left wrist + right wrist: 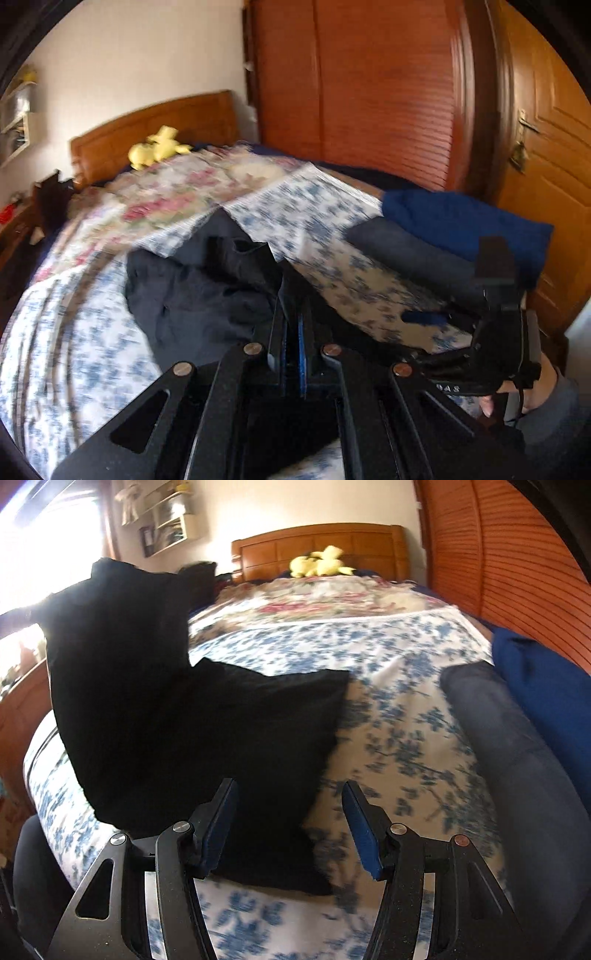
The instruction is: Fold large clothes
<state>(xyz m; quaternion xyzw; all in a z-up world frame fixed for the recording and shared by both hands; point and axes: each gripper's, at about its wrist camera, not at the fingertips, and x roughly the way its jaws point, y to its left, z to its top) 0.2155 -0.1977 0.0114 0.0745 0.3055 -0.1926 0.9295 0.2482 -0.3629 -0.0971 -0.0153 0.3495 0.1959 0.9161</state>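
Note:
A dark garment (192,284) lies crumpled on the floral bedspread (74,350). My left gripper (293,295) is shut on a fold of it and lifts that part. In the right wrist view the same garment (177,709) looks black, with one part raised at the left and the rest spread on the bed (388,701). My right gripper (290,797) is open, its fingers just above the garment's near edge. The right gripper also shows at the right of the left wrist view (495,332).
Folded dark clothes (524,760) and a blue garment (546,686) lie along the bed's right side. A yellow plush toy (319,566) sits by the wooden headboard (317,546). A wooden wardrobe (369,92) and a door (546,147) stand to the right.

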